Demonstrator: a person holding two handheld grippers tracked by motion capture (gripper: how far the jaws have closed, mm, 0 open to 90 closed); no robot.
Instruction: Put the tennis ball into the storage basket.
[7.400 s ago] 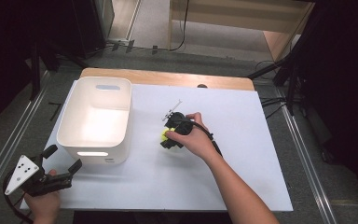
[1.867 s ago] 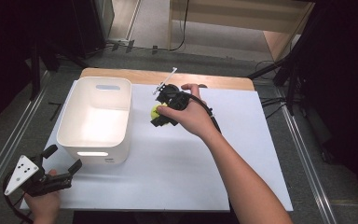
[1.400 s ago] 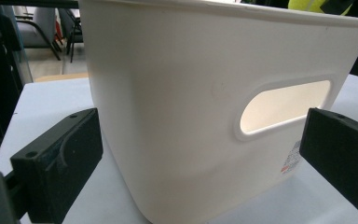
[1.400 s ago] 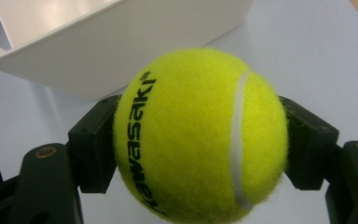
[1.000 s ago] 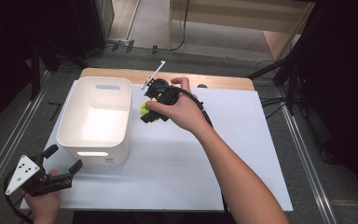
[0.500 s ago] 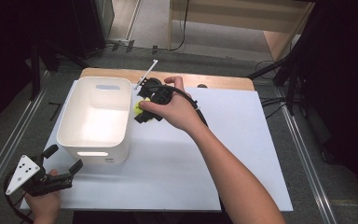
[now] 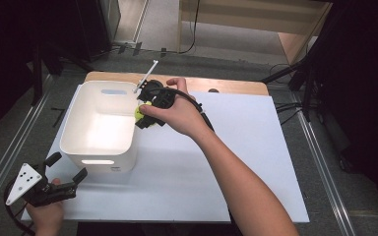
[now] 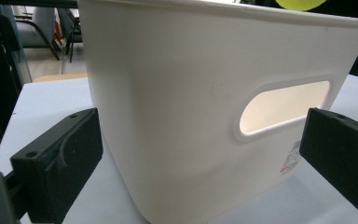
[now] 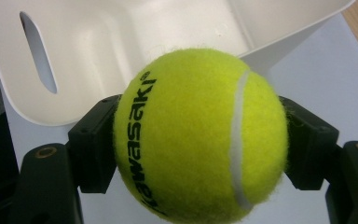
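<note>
The right gripper (image 7: 145, 110) is clenching a tennis ball (image 9: 198, 135) at the white bin's (image 7: 86, 147) rim, while the left gripper (image 8: 200, 154), jaws released, is resting beside the bin on the worktop (image 7: 256, 162).

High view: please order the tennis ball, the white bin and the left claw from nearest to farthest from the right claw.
1. Tennis ball: clamped in the right claw, at the bin's right rim.
2. White bin: just left of that claw, on the table's left part.
3. Left claw: at the near left corner, open, in front of the bin.
</note>
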